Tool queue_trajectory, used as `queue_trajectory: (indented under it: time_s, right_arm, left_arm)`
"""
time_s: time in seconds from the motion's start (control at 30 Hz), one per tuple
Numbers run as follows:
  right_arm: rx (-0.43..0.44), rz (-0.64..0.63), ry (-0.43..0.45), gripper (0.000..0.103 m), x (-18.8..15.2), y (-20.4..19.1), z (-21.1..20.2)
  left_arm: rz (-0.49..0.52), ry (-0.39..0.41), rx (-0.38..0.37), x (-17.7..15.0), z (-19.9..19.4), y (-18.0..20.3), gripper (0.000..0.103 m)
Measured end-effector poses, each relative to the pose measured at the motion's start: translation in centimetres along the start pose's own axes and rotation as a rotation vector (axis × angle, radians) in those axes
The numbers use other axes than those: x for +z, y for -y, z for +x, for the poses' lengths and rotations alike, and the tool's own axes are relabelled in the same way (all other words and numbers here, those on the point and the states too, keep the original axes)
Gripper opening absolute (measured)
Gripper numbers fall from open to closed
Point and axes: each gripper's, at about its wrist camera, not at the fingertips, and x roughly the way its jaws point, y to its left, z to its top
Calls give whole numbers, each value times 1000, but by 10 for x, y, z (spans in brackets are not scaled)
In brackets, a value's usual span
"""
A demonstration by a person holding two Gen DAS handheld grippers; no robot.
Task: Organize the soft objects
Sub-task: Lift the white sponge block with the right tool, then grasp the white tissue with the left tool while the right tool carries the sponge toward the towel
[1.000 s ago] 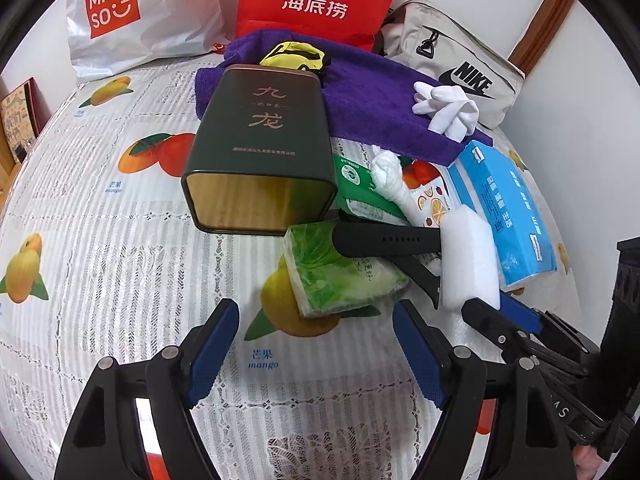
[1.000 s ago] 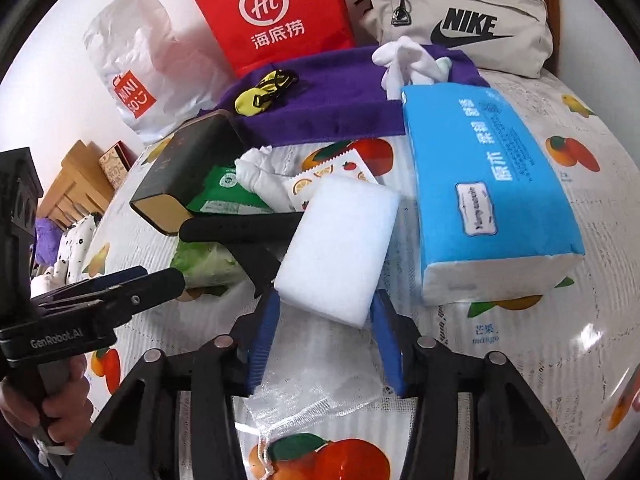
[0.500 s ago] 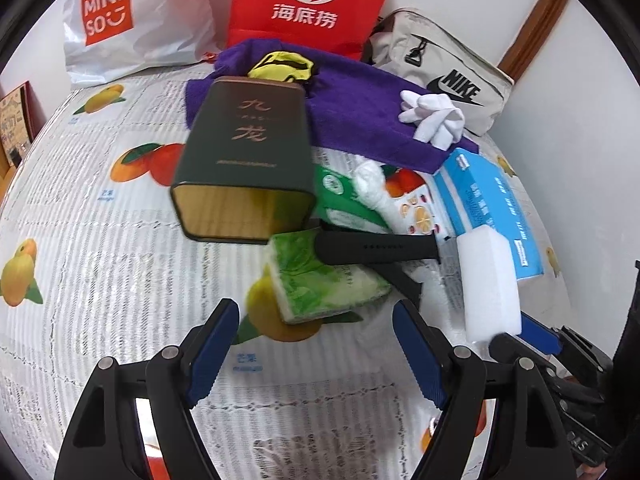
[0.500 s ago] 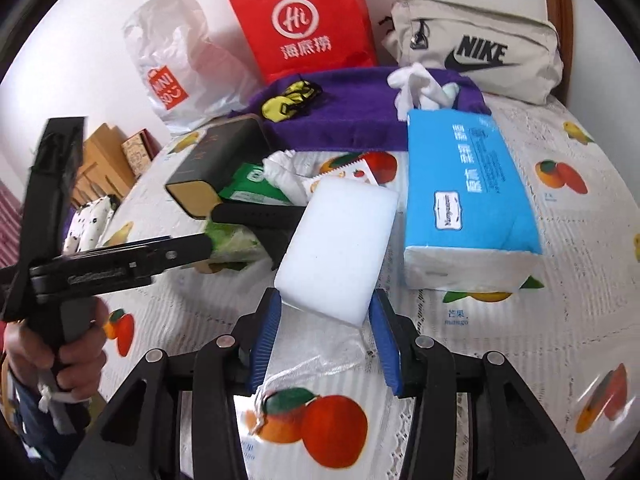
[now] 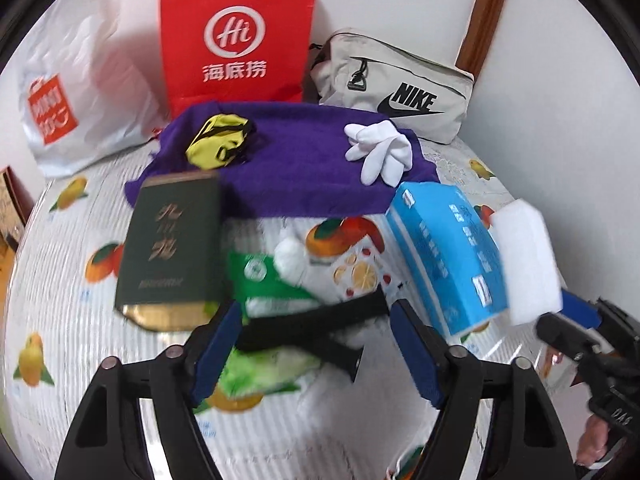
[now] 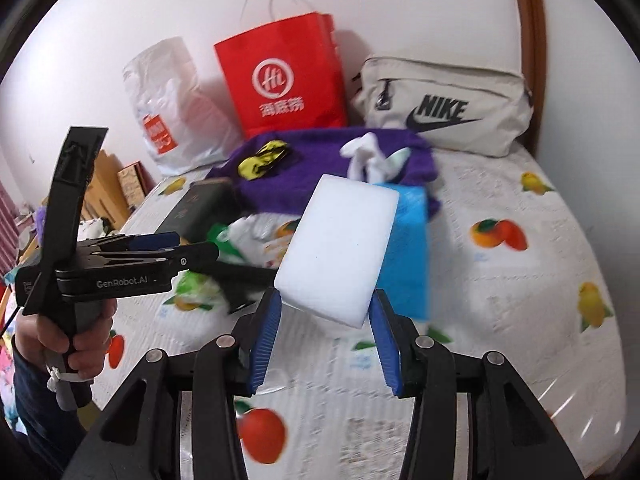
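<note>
Since a second ago: white sponge block has come up off the bedspread in the right gripper, and the left gripper has pushed in closer to the pile.

Right jaws: clamped on the sponge's near end, so most of the block sticks out ahead of the blue pads, tilted up and away.

Left jaws: wide open, holding nothing. A black strap-looking thing lies right between them, on top of a green wipes pack.

Where the sponge is: in the air, in front of the blue tissue pack from the right wrist view, beside it from the left.

Ahead of the jaws: dark green tin ahead-left of the left jaws, purple towel further out with a yellow-black pouch and white gloves on it. Red bag, white shopping bag and Nike bag stand along the wall.

Step, my guess: carrying the sponge to wherever the soft stuff gets grouped, probably toward the towel.

What could go wrong: grip is only on one end and it's squishy foam, so a quick swing could pivot it or pop it out. The two grippers are close together, so they could also clip each other or the strap.

Blur: both views are smeary, small labels unreadable.
</note>
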Motion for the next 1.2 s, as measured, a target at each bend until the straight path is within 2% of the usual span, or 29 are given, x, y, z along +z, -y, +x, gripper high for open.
queue_trajectory:
  time_s: [0.03,0.1,0.4,0.53,0.67,0.73,0.8,0.9,1.1,1.2]
  right_arm:
    - [-7,-3,2,45,2,4,0]
    - [-17,5,7,45,4,13,0]
    - [4,53,2,45,9,39,8]
    - [16,59,-11,45,10,43,14]
    - [24,63,-19,45,11,46,18]
    - [28,66,-21,45,12,47,21]
    - [34,66,-23,45,13,47,23]
    - [40,58,-29,45,13,46,24]
    - [46,47,-20,45,16,43,19]
    - [45,35,-7,45,19,39,13]
  left_arm:
    - [10,-2,7,2,3,2,72]
    - [45,-18,44,7,13,10,63]
    - [103,-109,135,21,52,23,54]
    - [104,-155,195,23,68,22,47]
    - [73,-181,182,24,75,16,44]
    - [74,-190,182,24,78,16,40]
    - [57,-196,171,25,79,14,29]
    - [35,-198,136,25,78,10,24]
    - [42,-156,104,28,58,13,24]
    - [37,-120,120,31,41,9,24]
